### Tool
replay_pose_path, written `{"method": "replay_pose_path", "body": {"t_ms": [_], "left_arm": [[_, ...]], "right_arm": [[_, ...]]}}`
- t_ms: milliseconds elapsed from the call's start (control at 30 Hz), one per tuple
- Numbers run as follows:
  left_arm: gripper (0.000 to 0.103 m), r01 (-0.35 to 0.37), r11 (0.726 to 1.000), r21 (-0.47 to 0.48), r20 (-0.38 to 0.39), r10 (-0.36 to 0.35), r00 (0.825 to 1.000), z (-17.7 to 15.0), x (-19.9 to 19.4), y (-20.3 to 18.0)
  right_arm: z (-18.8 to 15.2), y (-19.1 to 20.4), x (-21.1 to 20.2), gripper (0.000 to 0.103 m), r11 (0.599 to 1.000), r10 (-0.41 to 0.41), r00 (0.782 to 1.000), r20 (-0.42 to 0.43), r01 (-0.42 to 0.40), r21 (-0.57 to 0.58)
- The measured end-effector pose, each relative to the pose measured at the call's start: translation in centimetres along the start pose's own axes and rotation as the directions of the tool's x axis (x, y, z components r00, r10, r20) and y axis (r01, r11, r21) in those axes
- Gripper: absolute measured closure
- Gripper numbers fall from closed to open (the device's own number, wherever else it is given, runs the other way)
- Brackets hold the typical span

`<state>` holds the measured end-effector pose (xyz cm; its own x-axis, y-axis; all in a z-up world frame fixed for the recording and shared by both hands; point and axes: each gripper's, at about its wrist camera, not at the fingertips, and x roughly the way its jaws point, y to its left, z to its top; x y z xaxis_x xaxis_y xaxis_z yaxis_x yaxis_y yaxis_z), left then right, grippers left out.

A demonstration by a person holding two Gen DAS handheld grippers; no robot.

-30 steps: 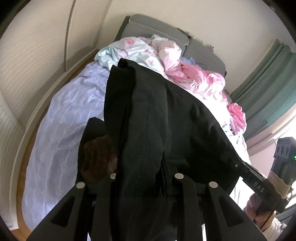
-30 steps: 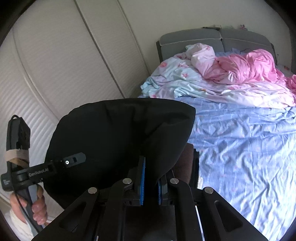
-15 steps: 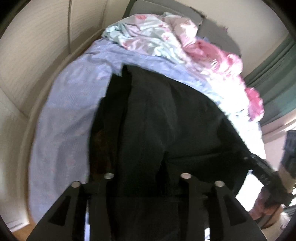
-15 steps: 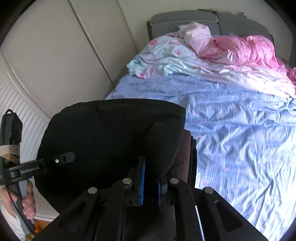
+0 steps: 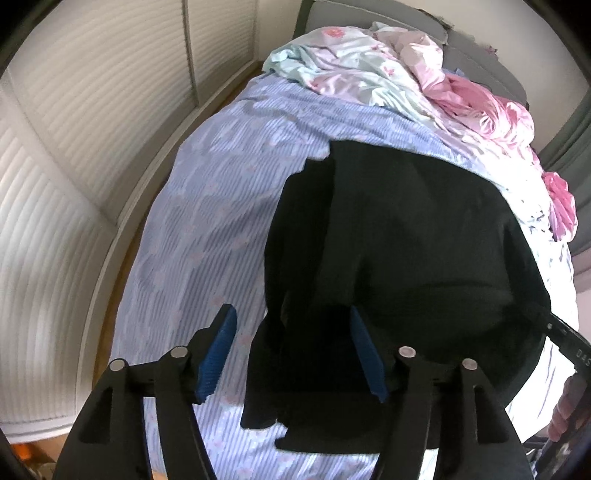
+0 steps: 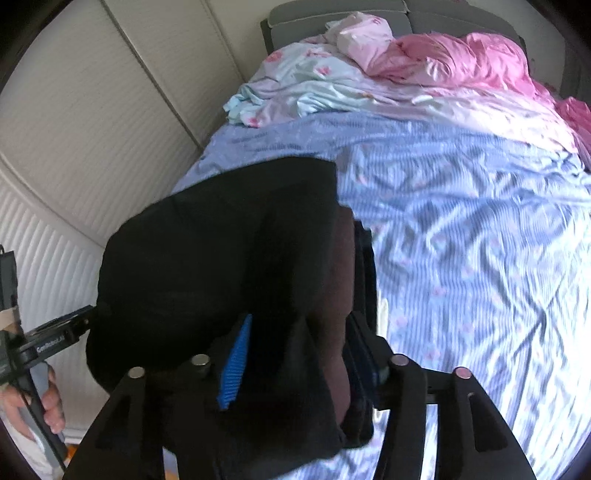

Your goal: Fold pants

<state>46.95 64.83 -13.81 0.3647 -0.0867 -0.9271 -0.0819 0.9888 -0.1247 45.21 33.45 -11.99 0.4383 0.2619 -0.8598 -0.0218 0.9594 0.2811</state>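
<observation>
The black pants [image 5: 406,251] lie folded on the blue striped bed sheet [image 5: 221,206], near the foot of the bed. My left gripper [image 5: 291,350] is open, its blue pads apart, with the near left edge of the pants between them, not gripped. My right gripper [image 6: 299,354] is also open; its left blue pad [image 6: 236,362] shows and the pants [image 6: 221,251] drape loosely between the fingers. A brown lining [image 6: 336,295] shows at the pants' right edge. The right gripper's tip [image 5: 569,343] shows at the pants' far right in the left wrist view.
A crumpled pale floral and pink duvet [image 6: 406,74] lies at the head of the bed against a grey headboard [image 6: 332,11]. White slatted wardrobe doors [image 5: 74,147] run along the left side. The other hand-held gripper [image 6: 55,336] shows at lower left.
The pants came down from being held up onto the sheet. Both grippers opened and let go of the fabric; both cameras tilted lower toward the bed.
</observation>
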Motion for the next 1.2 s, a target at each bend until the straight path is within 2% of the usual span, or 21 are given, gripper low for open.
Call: {"method": "replay_pose_path", "body": {"t_ms": [133,300,500,600,700,867,933,1000,1200], "left_arm": [[0.039,-0.055,0.998,0.026,0.002,0.055,0.998,-1.6,-0.9,-0.6],[0.039,-0.156,0.984,0.085,0.019,0.155,0.988,-4.5,-3.0,-2.4],[0.037,-0.163,0.978,0.134,0.033,0.16,0.987,-9.9,-6.3,-5.1],[0.034,-0.137,0.978,0.156,0.042,0.133,0.99,-12.9,-8.3,-7.4],[0.031,-0.096,0.983,0.156,0.045,0.09,0.995,-15.9,-10.3,-9.9],[0.027,-0.067,0.984,0.165,0.089,0.052,0.995,-19.4,-13.8,-14.8],[0.024,-0.054,0.985,0.161,0.117,0.035,0.993,-20.5,-15.5,-16.7],[0.017,-0.035,0.986,0.161,0.146,0.012,0.989,-21.5,-17.2,-18.6],[0.008,-0.035,0.981,0.19,0.236,-0.011,0.972,-24.8,-21.9,-23.9]], "right_arm": [[-1.7,-1.3,-1.1,0.041,1.0,0.006,1.0,-0.024,-0.005,0.025],[-4.1,-2.3,-3.5,0.04,1.0,-0.021,0.999,-0.028,0.021,0.004],[-7.7,-4.7,-8.1,0.04,0.997,-0.057,0.998,0.015,0.058,-0.046],[-9.3,-6.4,-11.6,0.04,0.995,-0.075,0.996,0.048,0.077,-0.059],[-11.1,-8.4,-15.4,0.028,0.993,-0.099,0.992,0.081,0.104,-0.063],[-14.3,-11.8,-21.1,0.023,0.988,-0.133,0.982,0.134,0.141,-0.056],[-15.6,-13.2,-23.2,0.022,0.988,-0.138,0.979,0.15,0.146,-0.049],[-16.9,-14.5,-25.2,0.021,0.988,-0.142,0.977,0.157,0.15,-0.045],[-19.8,-18.0,-30.2,0.021,0.986,-0.16,0.968,0.196,0.166,-0.018]]}}
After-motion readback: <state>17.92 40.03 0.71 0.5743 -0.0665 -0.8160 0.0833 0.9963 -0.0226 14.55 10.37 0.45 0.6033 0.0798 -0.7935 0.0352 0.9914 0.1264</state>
